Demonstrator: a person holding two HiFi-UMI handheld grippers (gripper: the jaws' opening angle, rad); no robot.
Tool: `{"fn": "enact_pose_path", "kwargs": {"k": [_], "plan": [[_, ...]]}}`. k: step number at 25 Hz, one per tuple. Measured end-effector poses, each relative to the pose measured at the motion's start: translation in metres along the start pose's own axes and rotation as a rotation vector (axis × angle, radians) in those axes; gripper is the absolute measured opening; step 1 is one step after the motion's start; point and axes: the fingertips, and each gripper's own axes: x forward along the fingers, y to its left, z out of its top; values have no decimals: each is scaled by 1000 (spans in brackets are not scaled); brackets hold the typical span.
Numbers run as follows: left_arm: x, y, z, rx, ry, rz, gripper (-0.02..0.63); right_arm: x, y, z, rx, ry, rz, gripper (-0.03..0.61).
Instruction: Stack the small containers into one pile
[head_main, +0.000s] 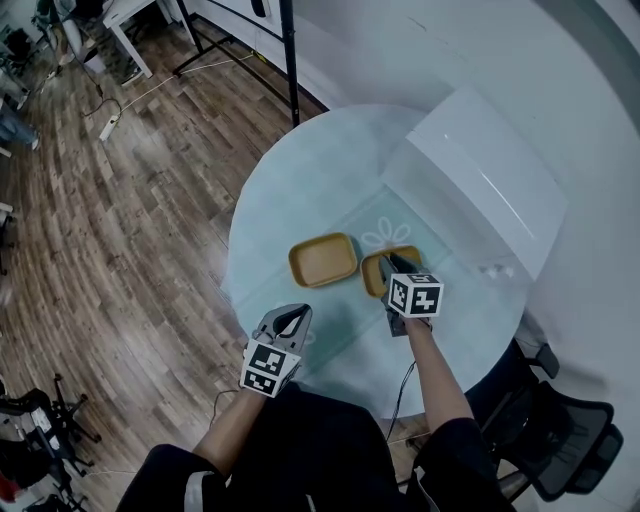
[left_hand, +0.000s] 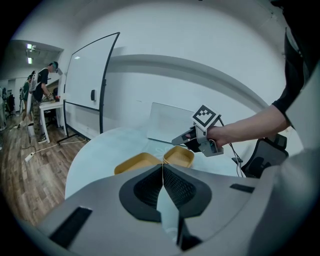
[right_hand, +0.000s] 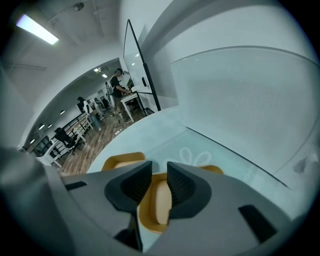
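Observation:
Two shallow yellow containers lie side by side on the round glass table (head_main: 290, 190): the left one (head_main: 323, 260) (left_hand: 136, 162) (right_hand: 121, 161) and the right one (head_main: 378, 281) (left_hand: 179, 155) (right_hand: 155, 206). My right gripper (head_main: 389, 263) (left_hand: 185, 139) (right_hand: 159, 172) hangs over the right container, its jaws a little apart, and the container's inside shows through the gap. Nothing is held in it. My left gripper (head_main: 293, 319) (left_hand: 162, 168) is shut and empty, near the table's front edge, short of the left container.
A white board (head_main: 480, 180) leans at the table's back right. A black stand pole (head_main: 290, 60) rises behind the table. An office chair (head_main: 560, 440) is at the right. People work at desks far off across the wooden floor.

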Motion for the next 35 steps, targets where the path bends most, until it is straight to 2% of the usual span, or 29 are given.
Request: {"fn": "enact_pose_path", "kwargs": {"k": [8,24,27,30,35], "plan": [[-4,12,-5,-24,-1,16,15,44,37,6,-74,108,64,89],[0,38,-13,-63,1,23,15,96,40,-25,-90,395,26,87],[1,40,-14,-66,1,25,15,98,41,-28,-97,426,30,85],[1,40,-15,-68,3,25,15,99,40,-30,-106,435,19,44],[2,39,-16,-69,6,27,15,101,40,-29,-89,435,19,37]]}}
